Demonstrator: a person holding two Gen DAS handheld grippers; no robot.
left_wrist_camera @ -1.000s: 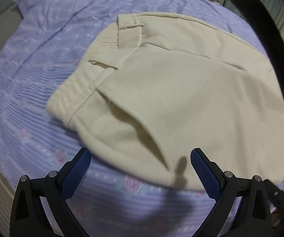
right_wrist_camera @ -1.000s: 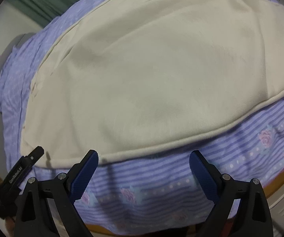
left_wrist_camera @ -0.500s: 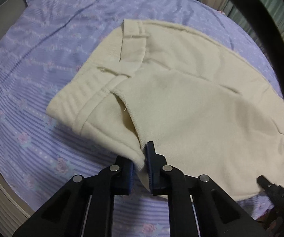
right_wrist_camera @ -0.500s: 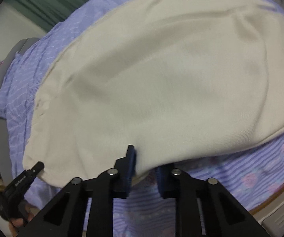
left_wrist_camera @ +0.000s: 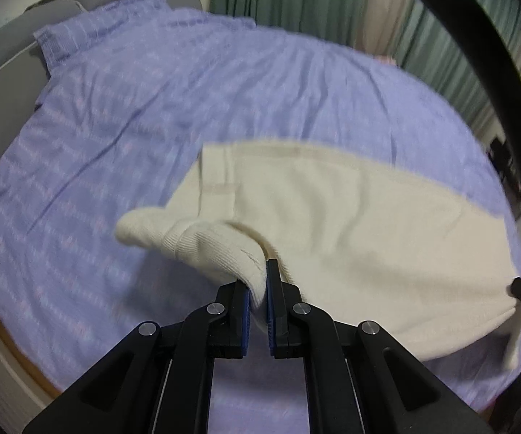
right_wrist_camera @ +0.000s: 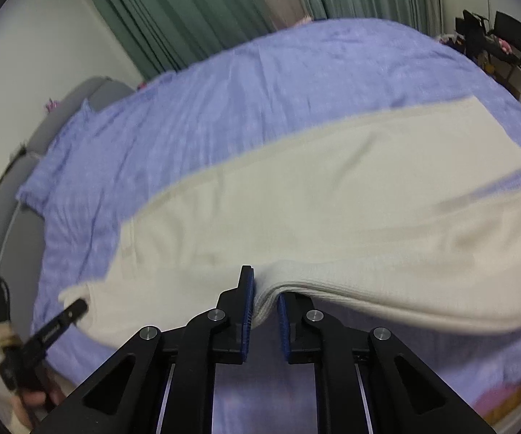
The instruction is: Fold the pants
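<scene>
Cream pants (left_wrist_camera: 351, 224) lie lengthwise on a purple striped bedsheet (left_wrist_camera: 115, 126). My left gripper (left_wrist_camera: 264, 278) is shut on the waistband end of the near edge, which hangs lifted and curls over to the left. In the right wrist view the pants (right_wrist_camera: 333, 209) stretch across the sheet (right_wrist_camera: 224, 90). My right gripper (right_wrist_camera: 266, 289) is closing, its pads pressing on a layered fold of the near edge, raised above the sheet. The left gripper's finger (right_wrist_camera: 74, 307) shows at lower left against the cloth, with a hand below it. Motion blurs both views.
A grey padded headboard (left_wrist_camera: 7, 54) bounds the bed's far left end. Green curtains (right_wrist_camera: 188, 11) hang behind the bed. Dark chairs and clutter (right_wrist_camera: 492, 39) stand at the far right. The bed's near edge runs just below the grippers.
Both grippers went from open to shut on the pants' near edge, then rose, lifting that edge off the sheet. More of the room shows in both views.
</scene>
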